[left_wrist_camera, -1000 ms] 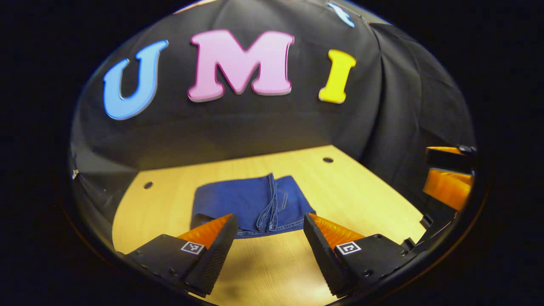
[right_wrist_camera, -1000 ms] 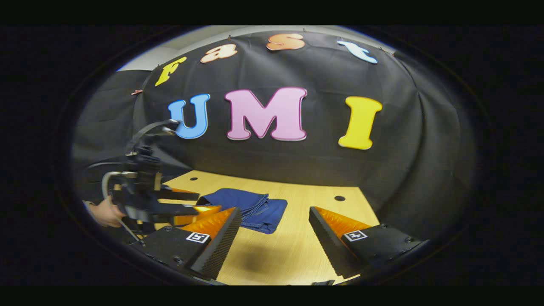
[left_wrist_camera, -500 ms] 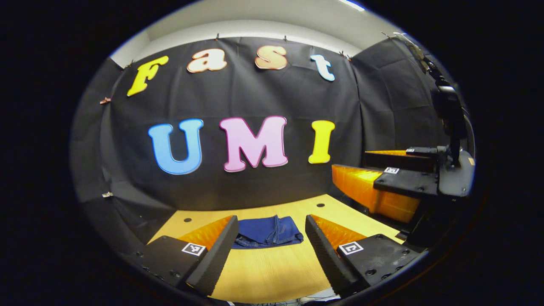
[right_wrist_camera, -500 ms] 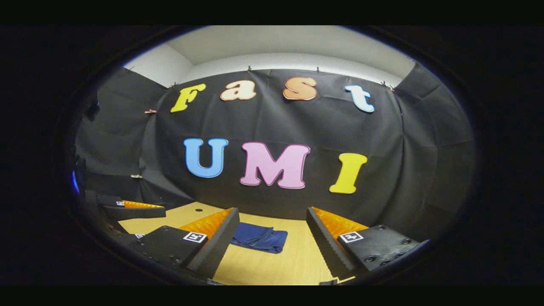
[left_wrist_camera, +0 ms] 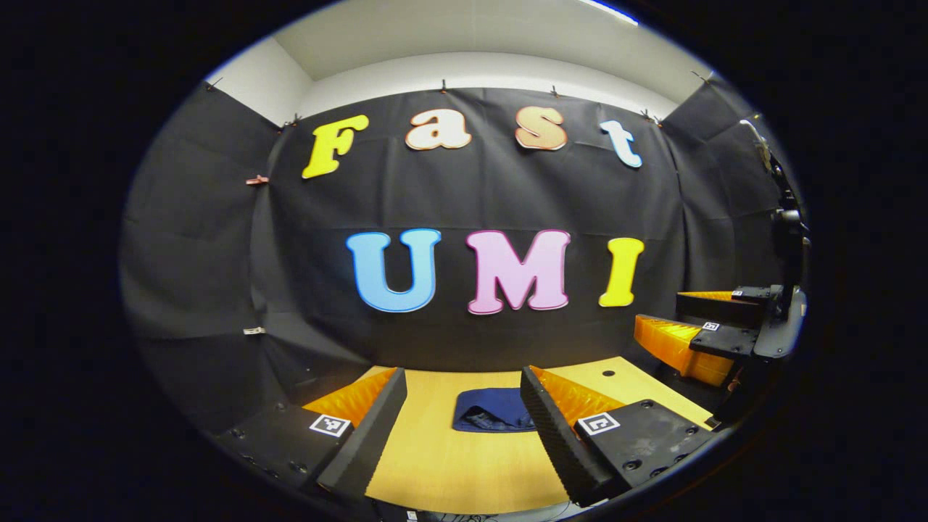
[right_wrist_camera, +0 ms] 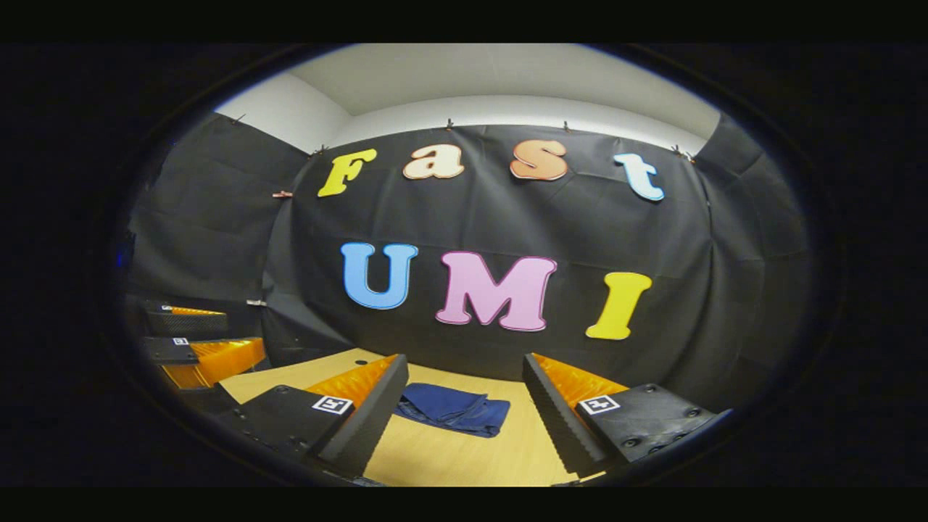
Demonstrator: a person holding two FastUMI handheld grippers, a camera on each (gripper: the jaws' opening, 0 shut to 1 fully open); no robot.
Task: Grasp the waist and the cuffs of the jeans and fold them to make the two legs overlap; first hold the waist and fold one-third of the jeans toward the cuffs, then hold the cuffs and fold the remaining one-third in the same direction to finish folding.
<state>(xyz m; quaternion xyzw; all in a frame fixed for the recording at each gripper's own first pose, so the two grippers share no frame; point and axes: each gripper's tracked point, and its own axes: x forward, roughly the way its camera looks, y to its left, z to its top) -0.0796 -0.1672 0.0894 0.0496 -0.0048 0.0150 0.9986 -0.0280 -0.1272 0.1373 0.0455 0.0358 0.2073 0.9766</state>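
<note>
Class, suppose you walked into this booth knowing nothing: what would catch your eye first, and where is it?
First, the folded blue jeans, a small bundle alone on the pale wooden table. Next, the left tongs with orange-and-black fingers spread wide at the bottom of the left gripper view, framing the jeans. The right tongs stand open the same way in the right gripper view.

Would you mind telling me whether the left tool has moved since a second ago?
Yes. The left tool has pulled back and tilted up: the jeans on the table look smaller and farther away.
</note>
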